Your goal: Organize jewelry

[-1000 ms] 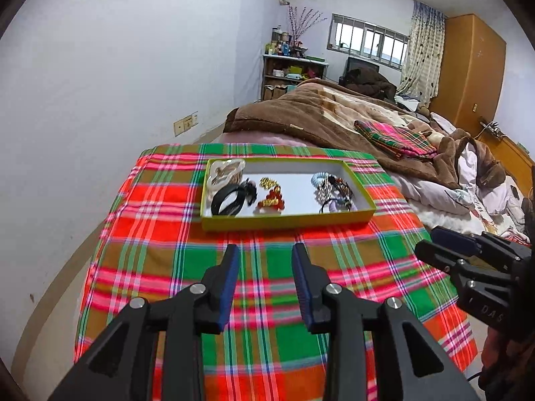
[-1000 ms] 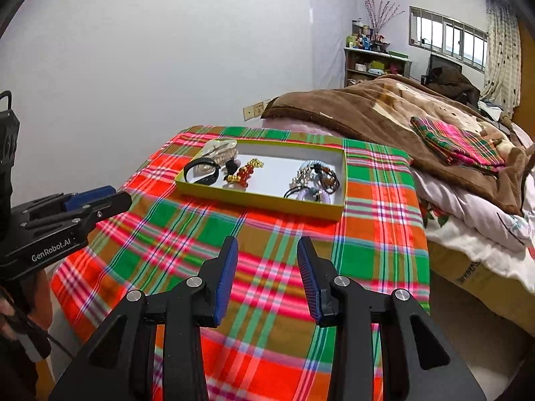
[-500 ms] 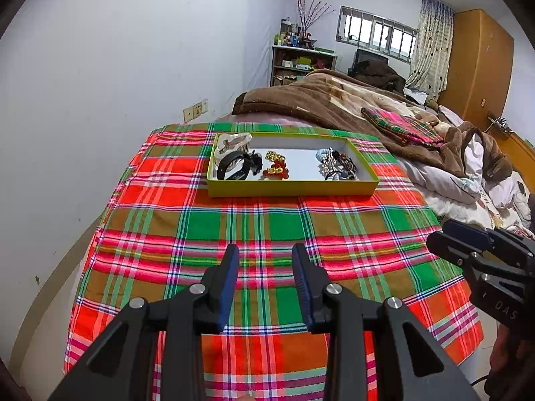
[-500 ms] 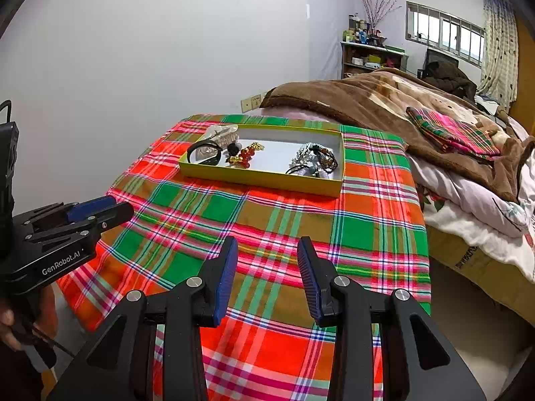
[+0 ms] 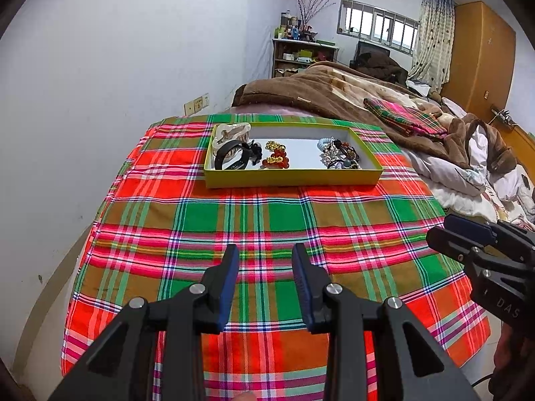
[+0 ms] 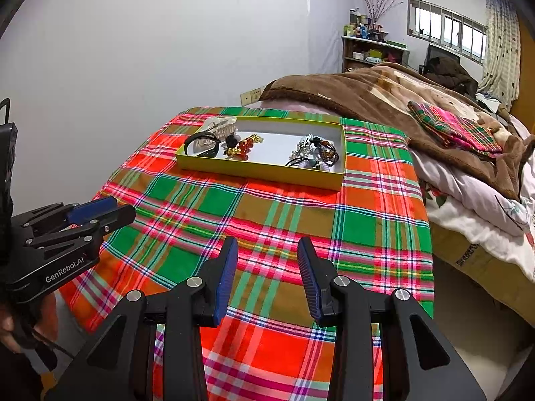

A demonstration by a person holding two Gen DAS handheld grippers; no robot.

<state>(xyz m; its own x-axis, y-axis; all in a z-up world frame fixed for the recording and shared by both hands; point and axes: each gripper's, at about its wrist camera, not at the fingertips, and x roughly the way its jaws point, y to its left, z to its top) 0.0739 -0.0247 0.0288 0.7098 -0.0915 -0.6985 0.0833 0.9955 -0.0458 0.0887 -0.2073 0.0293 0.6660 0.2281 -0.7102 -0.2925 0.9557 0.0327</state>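
Tangling is the chief risk, since the jewelry sits in heaps inside the yellow tray (image 5: pixel 291 177) near the far edge of the plaid-covered table (image 5: pixel 254 234). At the tray's left end a black bangle (image 5: pixel 230 157) lies against a pale hair clip (image 5: pixel 230 132); a pinch there could lift both or skid the bangle over the low wall. Mid-tray, the red and gold beads (image 5: pixel 276 157) look loose enough to scatter. At the right end, a knot of bracelets (image 5: pixel 339 153) would likely come up as one clump. Both the left gripper (image 5: pixel 264 280) and the right gripper (image 6: pixel 267 274) hang over the near edge, jaws apart and empty, well short of the tray.
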